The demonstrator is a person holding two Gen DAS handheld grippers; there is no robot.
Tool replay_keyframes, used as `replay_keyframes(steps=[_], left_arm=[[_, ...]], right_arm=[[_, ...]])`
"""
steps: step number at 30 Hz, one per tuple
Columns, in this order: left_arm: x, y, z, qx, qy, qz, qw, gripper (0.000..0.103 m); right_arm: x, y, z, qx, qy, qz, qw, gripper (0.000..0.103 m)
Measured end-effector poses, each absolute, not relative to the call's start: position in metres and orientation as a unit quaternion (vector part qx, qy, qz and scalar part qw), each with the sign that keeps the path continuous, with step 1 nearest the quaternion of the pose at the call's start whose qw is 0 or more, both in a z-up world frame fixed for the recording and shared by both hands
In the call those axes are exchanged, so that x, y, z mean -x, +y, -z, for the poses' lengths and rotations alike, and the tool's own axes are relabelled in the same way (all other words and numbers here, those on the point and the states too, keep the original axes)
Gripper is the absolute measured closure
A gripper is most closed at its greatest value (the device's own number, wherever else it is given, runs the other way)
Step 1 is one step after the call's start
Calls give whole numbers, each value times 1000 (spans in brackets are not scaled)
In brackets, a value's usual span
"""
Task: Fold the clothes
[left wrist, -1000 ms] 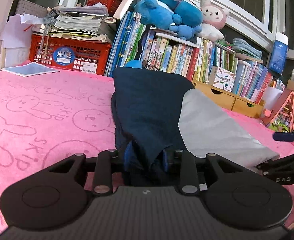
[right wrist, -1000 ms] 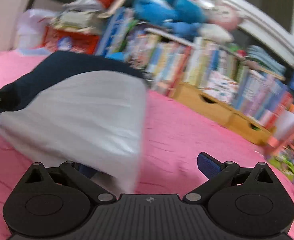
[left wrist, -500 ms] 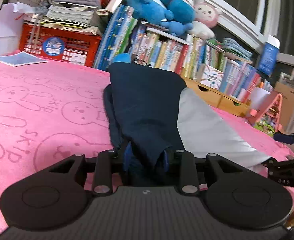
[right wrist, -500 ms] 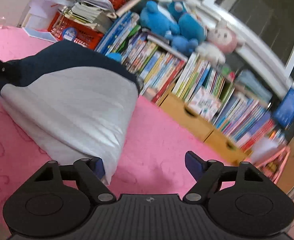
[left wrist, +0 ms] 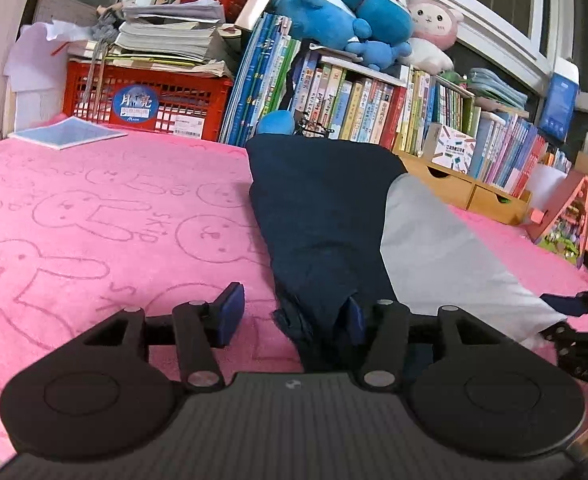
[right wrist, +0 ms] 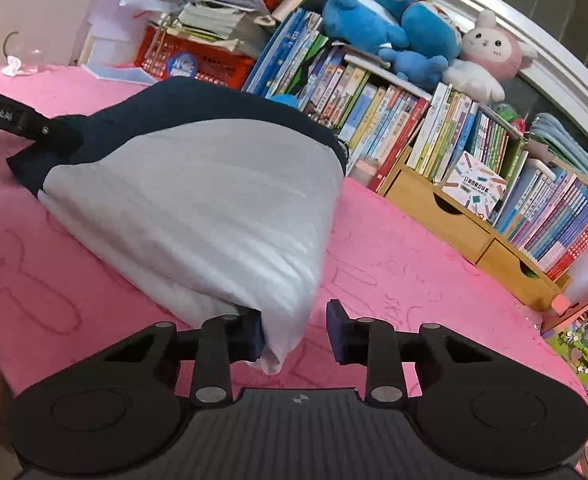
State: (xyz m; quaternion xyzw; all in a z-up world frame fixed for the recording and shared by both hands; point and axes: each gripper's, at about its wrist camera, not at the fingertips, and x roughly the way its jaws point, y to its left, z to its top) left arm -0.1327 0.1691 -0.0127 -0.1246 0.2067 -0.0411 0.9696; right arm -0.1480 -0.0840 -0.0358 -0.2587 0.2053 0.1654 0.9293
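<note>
A folded garment lies on the pink rabbit-print blanket point(left wrist: 93, 220), its navy part point(left wrist: 322, 208) to the left and its grey part point(left wrist: 434, 248) to the right. My left gripper point(left wrist: 294, 316) is at the navy near edge. Its jaws are opening: the cloth rests against the right pad, and the left pad stands clear of it. My right gripper point(right wrist: 296, 332) is at the near corner of the grey part point(right wrist: 213, 208). Its jaws are closing with that corner between them, against the left pad, and a gap remains at the right pad.
Behind the blanket stand a red crate point(left wrist: 145, 96) under stacked papers, rows of books point(left wrist: 374, 100), plush toys point(left wrist: 354, 20) and wooden drawers point(left wrist: 474, 192). A blue booklet point(left wrist: 69, 132) lies at the blanket's far left. A glass point(right wrist: 33, 58) stands far left in the right wrist view.
My left gripper's jaws have spread and let go of the navy edge. My right gripper has closed in on the grey corner, and its wide jaws have narrowed around it.
</note>
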Motion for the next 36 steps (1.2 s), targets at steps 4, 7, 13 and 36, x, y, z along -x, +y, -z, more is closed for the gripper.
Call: replay_keyframes(steps=[4, 7, 13, 36], left_arm=[[134, 174, 15, 128, 200, 52, 970, 50], [136, 171, 17, 117, 195, 52, 972, 50], [137, 173, 19, 113, 192, 62, 973, 50], [142, 183, 25, 104, 177, 98, 974, 51]], right_arm=[[152, -109, 23, 202, 235, -212, 927, 61], [152, -135, -1, 105, 250, -266, 925, 61], [131, -75, -23, 84, 227, -325, 914, 72], [-106, 148, 15, 137, 379, -302, 864, 85]])
